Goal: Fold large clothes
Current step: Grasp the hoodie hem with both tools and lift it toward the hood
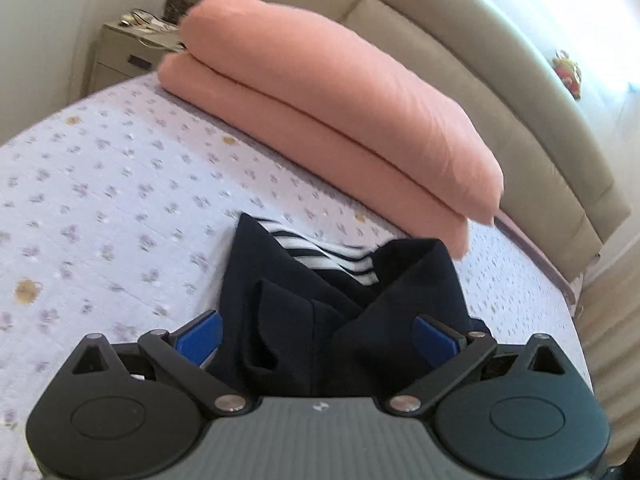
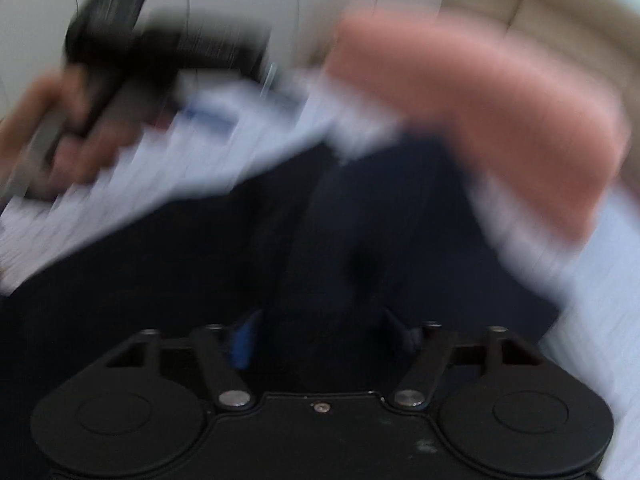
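The left claw [image 1: 316, 338] stands spread wide, its blue pads [image 1: 200, 338] far apart on either side of the frame. Between them, and running forward from them, lies the garment [image 1: 304, 320]: dark navy cloth, bunched and creased, with a band of navy-and-white stripes [image 1: 332, 258] showing at its far end. The cloth fills the gap between the pads and rises up against them, but whether either pad actually presses on it cannot be told. The garment rests on the sheet [image 1: 100, 168], pale lilac with small flowers. Beyond the garment's far end, ahead and to the right of the claw, sits a folded pink quilt [image 1: 320, 92] against the padded beige headboard [image 1: 500, 60]. A nightstand [image 1: 124, 56] stands far ahead to the left.

The right wrist view is badly smeared. The right claw [image 2: 324, 340] also has its fingers set wide, and the navy garment [image 2: 240, 260] spreads directly under and ahead of it, filling the space between the fingers; no pinch can be made out. Ahead and to its upper left, a hand [image 2: 52, 132] grips the other gripper's dark handle above the sheet [image 2: 160, 168]. The pink quilt [image 2: 500, 100] lies ahead to the right.
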`<action>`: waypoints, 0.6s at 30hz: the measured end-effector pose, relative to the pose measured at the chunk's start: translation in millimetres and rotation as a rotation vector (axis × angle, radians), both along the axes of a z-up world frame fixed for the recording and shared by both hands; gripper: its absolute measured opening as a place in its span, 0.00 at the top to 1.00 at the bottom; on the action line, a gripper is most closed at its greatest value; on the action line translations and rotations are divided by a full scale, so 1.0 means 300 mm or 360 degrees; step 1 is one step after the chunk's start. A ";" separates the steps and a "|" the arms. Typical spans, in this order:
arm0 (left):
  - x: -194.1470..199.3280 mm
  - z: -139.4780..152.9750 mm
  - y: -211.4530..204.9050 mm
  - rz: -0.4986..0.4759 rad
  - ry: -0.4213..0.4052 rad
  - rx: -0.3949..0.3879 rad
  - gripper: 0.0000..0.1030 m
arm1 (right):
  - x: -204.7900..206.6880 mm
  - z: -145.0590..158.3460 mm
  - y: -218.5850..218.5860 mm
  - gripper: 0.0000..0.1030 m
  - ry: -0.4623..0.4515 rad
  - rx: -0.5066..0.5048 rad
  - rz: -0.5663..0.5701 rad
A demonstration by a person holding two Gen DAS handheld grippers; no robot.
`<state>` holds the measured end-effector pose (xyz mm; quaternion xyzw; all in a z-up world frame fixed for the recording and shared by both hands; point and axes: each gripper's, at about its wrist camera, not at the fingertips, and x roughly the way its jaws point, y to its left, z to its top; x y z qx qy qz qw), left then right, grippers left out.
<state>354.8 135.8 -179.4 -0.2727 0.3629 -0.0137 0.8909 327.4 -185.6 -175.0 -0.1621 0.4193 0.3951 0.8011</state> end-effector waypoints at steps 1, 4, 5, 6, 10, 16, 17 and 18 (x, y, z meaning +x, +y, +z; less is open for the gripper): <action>0.017 -0.006 -0.010 -0.0016 0.0016 0.0002 0.00 | 0.014 0.016 -0.050 0.21 0.0064 0.0116 -0.0103; 0.055 -0.010 -0.050 -0.0041 -0.0005 -0.0051 0.00 | 0.080 0.093 -0.222 0.06 0.0137 0.0531 -0.0431; 0.063 -0.008 -0.066 -0.0071 -0.0033 -0.0096 0.00 | 0.110 0.112 -0.281 0.03 0.0123 0.0633 -0.0545; 0.091 0.000 -0.082 -0.0113 -0.0068 -0.0151 0.00 | 0.141 0.122 -0.329 0.02 0.0100 0.0687 -0.0650; 0.264 0.050 -0.168 -0.0337 -0.0083 -0.0102 0.00 | 0.297 0.049 -0.400 0.02 0.0105 0.0686 -0.0962; 0.342 -0.068 -0.321 -0.0666 0.0302 0.0417 0.12 | 0.240 -0.181 -0.358 0.02 0.0342 0.0686 -0.1010; 0.337 -0.083 -0.326 -0.0680 0.0289 0.0430 0.27 | 0.208 -0.184 -0.348 0.02 0.0275 0.0722 -0.0989; 0.336 -0.095 -0.325 -0.0694 0.0266 0.0395 0.44 | 0.188 -0.178 -0.338 0.02 0.0230 0.0726 -0.0991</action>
